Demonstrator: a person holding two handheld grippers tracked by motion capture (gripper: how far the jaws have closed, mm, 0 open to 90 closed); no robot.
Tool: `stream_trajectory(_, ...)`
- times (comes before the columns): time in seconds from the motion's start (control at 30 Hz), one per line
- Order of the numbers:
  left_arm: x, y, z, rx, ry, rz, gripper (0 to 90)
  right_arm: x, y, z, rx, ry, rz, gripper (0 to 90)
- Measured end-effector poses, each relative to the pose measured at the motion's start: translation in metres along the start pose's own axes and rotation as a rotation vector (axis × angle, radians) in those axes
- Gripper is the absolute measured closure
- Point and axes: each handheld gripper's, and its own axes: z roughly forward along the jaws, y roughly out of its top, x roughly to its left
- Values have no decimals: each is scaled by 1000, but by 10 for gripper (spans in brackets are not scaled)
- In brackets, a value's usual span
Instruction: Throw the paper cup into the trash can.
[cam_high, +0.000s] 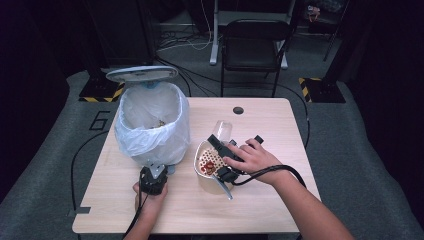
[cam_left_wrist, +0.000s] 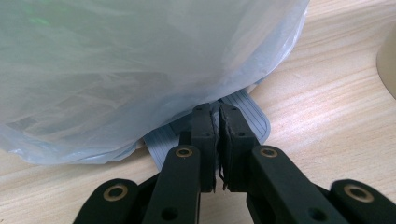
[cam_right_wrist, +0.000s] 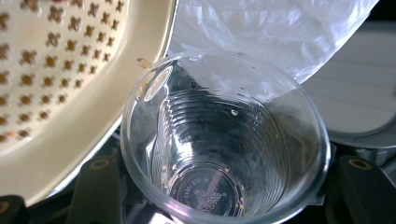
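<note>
The left gripper (cam_high: 153, 179) has its jaws closed flat together and presses them down on the grey foot pedal (cam_left_wrist: 252, 114) at the base of the bin (cam_high: 152, 122), whose lid (cam_high: 142, 73) stands raised over the white liner bag. The right gripper (cam_high: 225, 145) clasps a clear plastic cup (cam_right_wrist: 224, 140) around its body, jaws partly apart to fit it; in the high view the cup (cam_high: 223, 131) points toward the bin, tilted above the table beside the cream strainer (cam_high: 209, 162). The cup looks empty apart from a few crumbs stuck to its bottom, so I judge that its contents are already out, some of them perhaps the reddish bits lying in the strainer, though that is hard to tell at this size. What seems left is to carry the cup over the open bin, let it go, and ease off the pedal so the lid drops.
</note>
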Motion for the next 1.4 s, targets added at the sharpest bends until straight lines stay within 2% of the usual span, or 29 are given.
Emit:
stream_trajectory(0.03, -1, 0, 1, -13, 5, -8, 850, -2, -1, 0, -6, 5, 8, 366)
stream_trajectory(0.07, -1, 0, 1, -12, 2, -11, 850, -9, -4, 0, -6, -9, 62, 364)
stream_trajectory(0.1, -1, 0, 1, -11, 1, -13, 850, -9, -4, 0, -6, -9, 62, 364)
stream_trajectory(0.13, 2, 0, -1, 2, 15, 29, 850, -12, -6, 0, -11, 3, 78, 364)
stream_trajectory(0.2, 0, 0, 0, 0, 0, -1, 850, -20, -10, -2, -36, 28, 154, 364)
stream_trajectory(0.23, 0, 0, 0, 0, 0, 2, 850, -25, -13, -4, -57, 48, 277, 363)
stream_trajectory(0.27, 0, 0, 0, 0, 0, 0, 850, -25, -13, -4, -57, 48, 277, 363)
stream_trajectory(0.3, 0, 0, 0, 0, 0, 1, 850, -31, -16, -4, -86, 69, 367, 363)
stream_trajectory(0.33, 0, 0, 0, 0, 0, 1, 851, -34, -18, -4, -101, 90, 408, 362)
stream_trajectory(0.37, 0, 0, 0, 0, 0, 1, 850, -34, -18, -4, -101, 90, 408, 362)
stream_trajectory(0.43, 0, 0, 0, 0, 0, 1, 850, -38, -22, -3, -127, 119, 491, 362)
stream_trajectory(0.6, 0, 0, 0, 0, 0, 1, 850, -45, -38, 0, -185, 201, 735, 360)
stream_trajectory(0.63, 0, 0, 0, 0, 0, 1, 850, -46, -43, 0, -201, 218, 822, 360)
stream_trajectory(0.67, 0, 0, 0, 0, -1, 0, 850, -46, -43, 0, -201, 218, 822, 360)
stream_trajectory(0.7, 0, 0, 0, 0, 0, 1, 850, -47, -46, 1, -212, 231, 856, 360)
stream_trajectory(0.77, 1, 0, 0, 0, -2, -2, 850, -48, -53, 1, -249, 253, 992, 361)
stream_trajectory(0.8, 1, 0, 0, 0, -2, -2, 850, -48, -56, 2, -265, 264, 1036, 361)
stream_trajectory(0.83, 1, 0, 0, 0, -2, -2, 850, -48, -56, 2, -265, 264, 1036, 361)
stream_trajectory(0.9, 1, 0, 0, 1, -2, 0, 850, -49, -63, 3, -294, 271, 1119, 361)
stream_trajectory(0.93, 1, 0, 0, 1, -2, 0, 850, -49, -65, 4, -309, 290, 1179, 361)
stream_trajectory(1.07, 1, 0, 0, 1, -2, 0, 851, -47, -74, 7, -363, 331, 1337, 363)
stream_trajectory(1.1, 1, 0, 0, 0, -2, -2, 851, -46, -75, 8, -390, 359, 1411, 363)
stream_trajectory(1.13, 1, 0, 0, 0, -2, -1, 851, -46, -75, 8, -390, 359, 1411, 363)
stream_trajectory(1.17, 1, 0, 0, 0, -1, 0, 851, -45, -75, 9, -420, 385, 1498, 363)
stream_trajectory(1.2, 1, 0, 0, 0, -1, 0, 850, -45, -75, 9, -420, 385, 1498, 363)
stream_trajectory(1.23, 1, 0, 0, 0, -2, -2, 850, -45, -75, 9, -435, 391, 1527, 364)
stream_trajectory(1.27, 1, 0, 0, 1, -2, -1, 850, -44, -75, 10, -447, 399, 1559, 364)
stream_trajectory(1.3, 0, 0, 0, 1, -2, -2, 850, -44, -76, 12, -457, 412, 1619, 365)
stream_trajectory(1.4, 1, 0, 0, 0, -3, -2, 850, -43, -77, 13, -464, 426, 1656, 366)
